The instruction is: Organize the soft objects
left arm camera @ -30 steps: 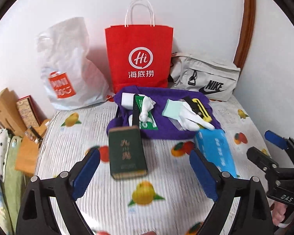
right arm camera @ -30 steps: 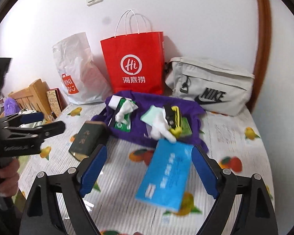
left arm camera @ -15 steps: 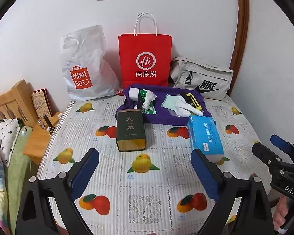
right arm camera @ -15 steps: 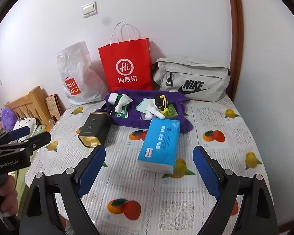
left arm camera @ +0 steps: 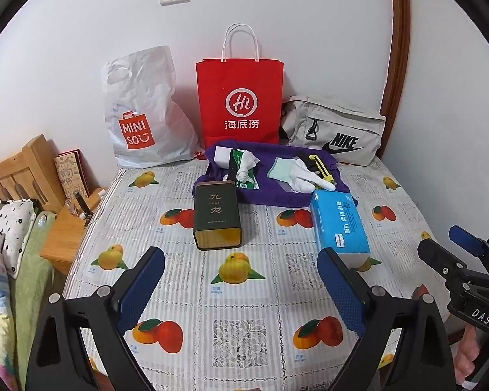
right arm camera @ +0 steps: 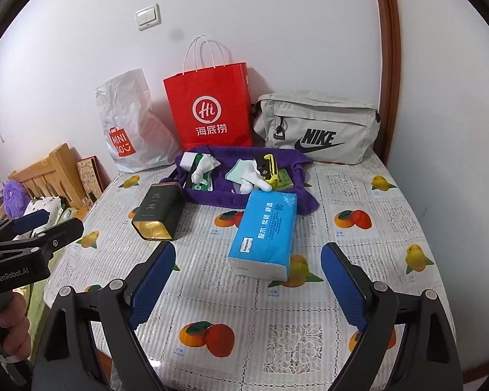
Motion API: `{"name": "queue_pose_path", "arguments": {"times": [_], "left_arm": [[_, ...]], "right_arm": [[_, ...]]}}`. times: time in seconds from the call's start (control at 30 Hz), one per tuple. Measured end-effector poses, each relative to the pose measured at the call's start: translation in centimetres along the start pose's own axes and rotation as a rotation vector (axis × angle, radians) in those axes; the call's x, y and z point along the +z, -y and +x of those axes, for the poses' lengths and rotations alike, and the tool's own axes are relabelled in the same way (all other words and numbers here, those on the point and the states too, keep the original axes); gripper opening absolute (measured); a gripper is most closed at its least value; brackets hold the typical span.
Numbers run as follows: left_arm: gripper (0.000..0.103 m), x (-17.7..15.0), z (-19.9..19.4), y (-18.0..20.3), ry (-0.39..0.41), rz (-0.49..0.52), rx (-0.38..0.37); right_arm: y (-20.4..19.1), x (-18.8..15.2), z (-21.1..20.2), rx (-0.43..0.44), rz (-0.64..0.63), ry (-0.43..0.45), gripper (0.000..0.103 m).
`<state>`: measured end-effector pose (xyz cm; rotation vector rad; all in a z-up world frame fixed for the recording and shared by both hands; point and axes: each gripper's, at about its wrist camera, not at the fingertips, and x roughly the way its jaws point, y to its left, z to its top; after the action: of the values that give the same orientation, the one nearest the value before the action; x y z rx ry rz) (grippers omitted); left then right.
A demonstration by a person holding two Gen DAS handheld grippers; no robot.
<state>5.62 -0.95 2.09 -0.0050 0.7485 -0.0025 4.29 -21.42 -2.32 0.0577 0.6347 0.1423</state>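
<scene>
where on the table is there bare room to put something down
The near tablecloth in front of the dark tin and blue tissue pack is bare, as is the strip between them. The right side is open too. It is crowded at the back, around the purple cloth and bags.

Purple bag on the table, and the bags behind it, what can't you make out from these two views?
- Purple bag: its floor is covered by the white glove and green packet in both views.
- Red paper bag and white plastic bag: contents hidden by their own walls.
- Grey pouch: closed, inside unseen.
- Blue tissue pack: small print too small to read.
</scene>
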Motion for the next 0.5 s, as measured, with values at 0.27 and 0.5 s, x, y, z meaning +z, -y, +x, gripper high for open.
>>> {"name": "queue_pose_path", "arguments": {"times": [0.27,0.5], "left_arm": [[0.095,0.04,-0.04,-0.08,0.001,0.003,0.002],[0.095,0.26,0.05,-0.51,-0.004,0.003,0.003]], "right_arm": [[0.02,-0.12,-0.08,-0.005,0.000,-0.001,0.090],[-0.05,-0.11,-0.01,-0.004,-0.002,-0.002,0.090]]}}
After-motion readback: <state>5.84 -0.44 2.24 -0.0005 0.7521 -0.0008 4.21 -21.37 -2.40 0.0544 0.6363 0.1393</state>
